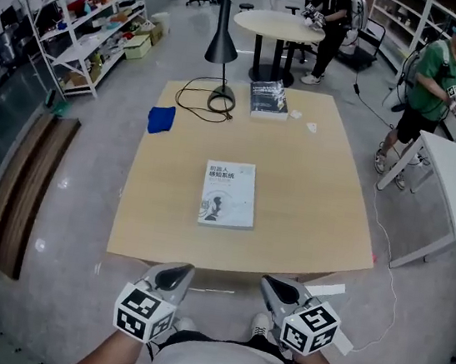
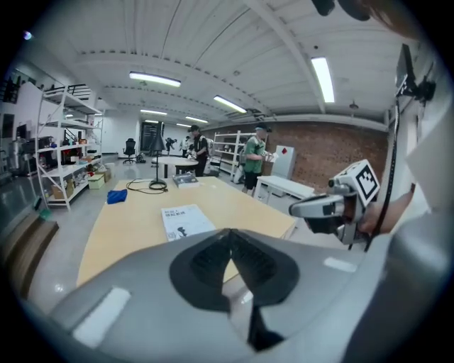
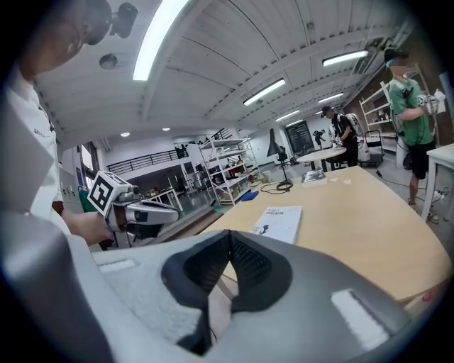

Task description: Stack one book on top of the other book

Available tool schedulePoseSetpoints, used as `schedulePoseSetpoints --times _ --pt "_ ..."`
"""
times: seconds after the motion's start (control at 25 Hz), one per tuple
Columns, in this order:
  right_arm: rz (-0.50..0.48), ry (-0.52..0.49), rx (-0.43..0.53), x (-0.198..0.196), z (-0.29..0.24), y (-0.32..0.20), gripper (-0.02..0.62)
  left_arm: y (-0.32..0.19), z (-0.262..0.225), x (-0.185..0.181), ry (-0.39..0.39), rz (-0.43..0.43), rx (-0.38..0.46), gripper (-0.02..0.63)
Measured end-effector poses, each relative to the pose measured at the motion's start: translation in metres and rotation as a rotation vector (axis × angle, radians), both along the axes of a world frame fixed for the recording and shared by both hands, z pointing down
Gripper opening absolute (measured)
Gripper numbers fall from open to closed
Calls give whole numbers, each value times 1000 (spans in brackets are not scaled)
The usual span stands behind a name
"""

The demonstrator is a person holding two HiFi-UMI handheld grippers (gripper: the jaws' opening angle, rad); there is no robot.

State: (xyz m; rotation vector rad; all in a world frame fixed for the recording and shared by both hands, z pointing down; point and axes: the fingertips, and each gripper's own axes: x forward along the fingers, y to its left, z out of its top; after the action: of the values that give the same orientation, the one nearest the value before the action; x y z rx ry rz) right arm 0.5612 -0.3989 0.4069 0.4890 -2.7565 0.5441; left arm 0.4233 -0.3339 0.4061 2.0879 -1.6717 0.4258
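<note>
**Table** (image 1: 318,198): light wood top, roughly square, on a grey floor.

**White book** (image 1: 229,194): lies flat, cover up, about the middle of the table and somewhat nearer the near edge. Nothing touches it.

**Dark book** (image 1: 269,99): lies flat at the far edge, about midway along it, well apart from the white book. The two are unstacked.

**Lamp** (image 1: 222,46): black with a cone shade, base standing near the far edge just left of the dark book.

**Cord** (image 1: 191,100): black, looped on the top left of the lamp base.

**Blue cloth** (image 1: 161,119): crumpled, at the left edge toward the far left corner.

**Paper scraps** (image 1: 312,127): small and white, right of the dark book, toward the far right corner.

**Left gripper** (image 1: 185,269): held just off the table's near edge, tips pointing toward the table. Jaws clenched together, pad against pad, with nothing between them.

**Right gripper** (image 1: 269,282): held beside the left one, also just off the near edge and pointing at the table. Jaws likewise pressed together on nothing.

**Surroundings:**
- Round table (image 1: 279,26) beyond the far edge, with a person (image 1: 335,15) standing at it.
- White side table (image 1: 453,196) to the right, with a person in a green top (image 1: 432,79) beside it.
- Shelving rack (image 1: 74,21) to the far left.
- Low wooden bench (image 1: 25,190) along the left.
</note>
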Motion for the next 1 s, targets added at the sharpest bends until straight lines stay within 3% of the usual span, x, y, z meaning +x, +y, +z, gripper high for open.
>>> schedulePoseSetpoints --times 0.2,0.36,1.0 --pt "86 34 -2 -13 4 29 2 16 2 -24 80 36 22 6" --pt "131 58 0 -19 4 41 2 20 6 -33 72 82 15 6" --pt "60 107 56 -4 -12 28 0 28 -6 -14 70 -15 41 6"
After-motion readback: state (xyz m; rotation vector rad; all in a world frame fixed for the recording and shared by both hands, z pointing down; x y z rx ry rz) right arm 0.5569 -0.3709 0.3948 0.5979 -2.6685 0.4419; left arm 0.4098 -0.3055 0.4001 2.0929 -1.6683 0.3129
